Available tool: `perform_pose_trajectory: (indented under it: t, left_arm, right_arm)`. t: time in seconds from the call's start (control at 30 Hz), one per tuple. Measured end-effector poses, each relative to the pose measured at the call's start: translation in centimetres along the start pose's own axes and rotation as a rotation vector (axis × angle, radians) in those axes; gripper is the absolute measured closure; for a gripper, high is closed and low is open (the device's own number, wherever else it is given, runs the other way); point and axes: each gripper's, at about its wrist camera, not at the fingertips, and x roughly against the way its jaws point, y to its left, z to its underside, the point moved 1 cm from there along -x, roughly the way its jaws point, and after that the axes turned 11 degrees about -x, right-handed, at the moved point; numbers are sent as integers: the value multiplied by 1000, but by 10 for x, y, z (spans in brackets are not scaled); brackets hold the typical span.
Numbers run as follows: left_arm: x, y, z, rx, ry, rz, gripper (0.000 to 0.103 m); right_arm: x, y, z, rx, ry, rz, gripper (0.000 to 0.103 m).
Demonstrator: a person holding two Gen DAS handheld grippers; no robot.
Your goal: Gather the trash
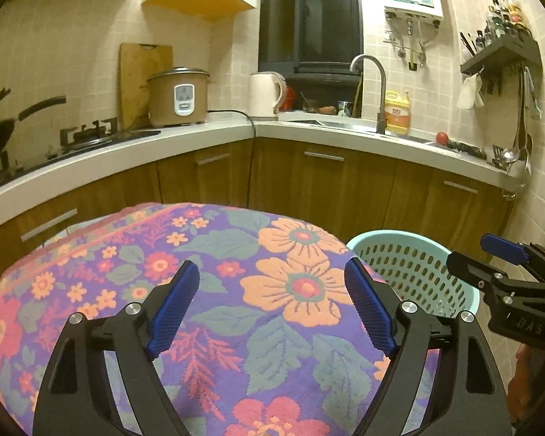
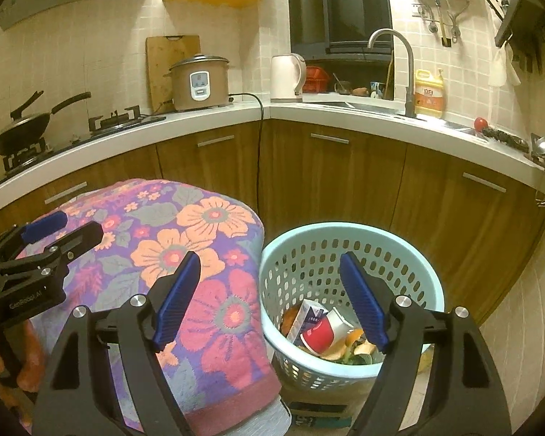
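A light blue perforated basket (image 2: 348, 239) stands on the floor right of a table under a floral cloth (image 2: 200, 247). Inside lie a red and white paper cup (image 2: 325, 330), a small carton (image 2: 305, 318) and orange peel scraps (image 2: 356, 343). My right gripper (image 2: 269, 298) is open and empty, above the basket's left rim. My left gripper (image 1: 272, 309) is open and empty over the floral cloth (image 1: 236, 290). The basket (image 1: 410, 265) shows at the right in the left wrist view, with the right gripper (image 1: 505, 265) beside it. The left gripper (image 2: 54, 232) shows at the left in the right wrist view.
Wooden cabinets (image 2: 345, 181) under a white counter (image 2: 345, 116) wrap behind. On the counter stand a rice cooker (image 2: 200, 83), a kettle (image 2: 287, 78), a pan on the stove (image 2: 21, 130), a sink tap (image 2: 407, 72) and a yellow bottle (image 2: 428, 94).
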Motion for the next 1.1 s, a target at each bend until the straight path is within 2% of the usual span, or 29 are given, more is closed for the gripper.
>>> perform_pose_trajectory:
  t: [0.27, 0.7, 1.1]
  left_arm:
    - [-3, 6, 1, 21, 13, 30, 19]
    - [-2, 6, 2, 27, 13, 35, 17]
    - [-3, 6, 2, 26, 14, 34, 16]
  right_arm:
    - [1, 2, 3, 2, -6, 14, 26]
    - [-3, -3, 6, -6, 4, 31, 25]
    - [1, -7, 5, -24, -20, 34, 25]
